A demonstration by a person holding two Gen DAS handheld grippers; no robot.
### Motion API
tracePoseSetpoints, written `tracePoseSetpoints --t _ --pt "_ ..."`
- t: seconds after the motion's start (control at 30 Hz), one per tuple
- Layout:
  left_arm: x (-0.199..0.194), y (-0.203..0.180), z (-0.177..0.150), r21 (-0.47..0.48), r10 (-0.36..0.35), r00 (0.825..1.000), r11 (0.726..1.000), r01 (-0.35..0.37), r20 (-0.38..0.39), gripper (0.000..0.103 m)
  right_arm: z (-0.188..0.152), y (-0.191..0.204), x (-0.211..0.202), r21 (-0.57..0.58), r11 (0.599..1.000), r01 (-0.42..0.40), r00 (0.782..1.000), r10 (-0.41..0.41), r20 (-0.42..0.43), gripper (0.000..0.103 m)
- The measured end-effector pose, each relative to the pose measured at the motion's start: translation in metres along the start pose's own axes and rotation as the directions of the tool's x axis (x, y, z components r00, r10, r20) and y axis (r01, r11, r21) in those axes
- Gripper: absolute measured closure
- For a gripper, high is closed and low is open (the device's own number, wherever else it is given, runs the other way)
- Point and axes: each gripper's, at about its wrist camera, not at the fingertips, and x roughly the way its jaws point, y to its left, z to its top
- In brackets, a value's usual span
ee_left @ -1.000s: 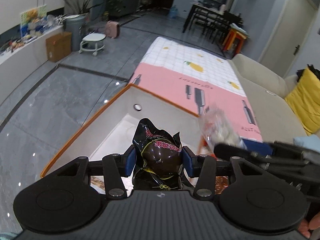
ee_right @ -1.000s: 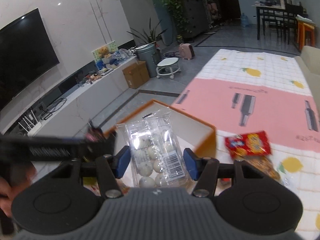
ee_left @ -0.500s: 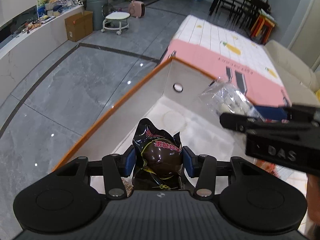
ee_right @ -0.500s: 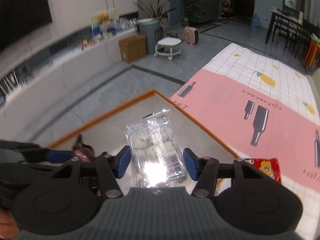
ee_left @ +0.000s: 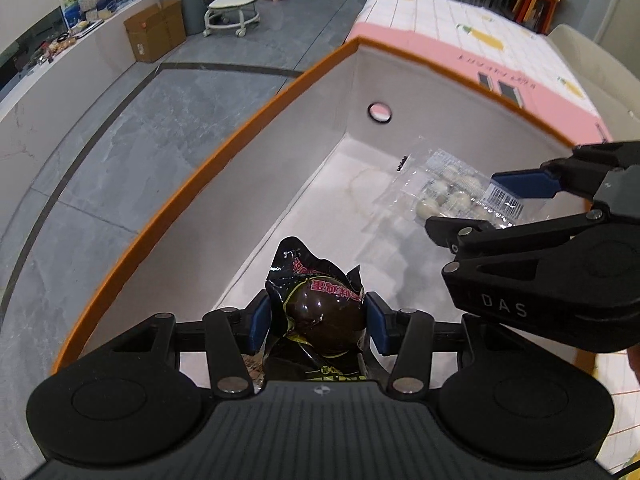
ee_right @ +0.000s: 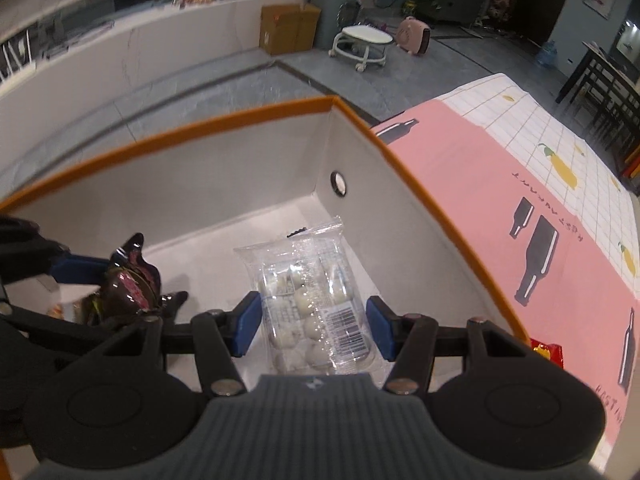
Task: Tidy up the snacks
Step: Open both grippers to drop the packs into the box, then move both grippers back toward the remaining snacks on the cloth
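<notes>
Snacks: a glossy black packet [ee_left: 320,312] low in the centre of the left wrist view, and a clear crinkly bag of pale round pieces [ee_right: 316,300] at the centre of the right wrist view.
Left tool [ee_left: 318,322]: clenched on the black packet.
Right tool [ee_right: 314,324]: grasping the clear bag.
Box [ee_left: 208,176]: white, smooth, orange-rimmed; both snacks hang over it.
Progress: neither released yet; a red packet [ee_right: 548,354] waits outside at lower right.
</notes>
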Motion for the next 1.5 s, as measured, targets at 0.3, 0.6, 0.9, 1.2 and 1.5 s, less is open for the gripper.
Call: tracePoseSetpoints --t 0.3,0.6,0.9,1.2,1.5 --pt "0.012 0.001 0.003 -0.003 -0.011 0.996 1.0 0.011 -0.092 0.046 0.001 0.004 0.019 0.002 1.0 0.006 0.995 -0.006 -0.095 0.048" --pt "0.008 0.004 0.0 -0.031 -0.017 0.997 0.999 0.015 -0.08 0.031 0.001 0.002 0.019 0.038 0.999 0.003 0.993 0.002 -0.115 0.042" --pt "-0.026 0.003 -0.005 -0.072 -0.056 0.993 0.995 0.063 0.104 0.024 0.003 -0.007 -0.036 0.078 0.997 0.013 0.996 -0.02 0.084 0.028" --pt "-0.077 -0.018 -0.004 -0.081 -0.075 0.955 0.991 0.102 0.286 0.024 -0.027 -0.023 -0.122 0.186 0.982 0.028 0.945 -0.087 0.315 0.028" --pt "-0.118 -0.075 -0.02 0.062 -0.172 0.905 0.985 0.161 0.388 0.024 -0.102 -0.044 -0.175 0.276 0.957 0.092 0.904 -0.196 0.379 0.027"
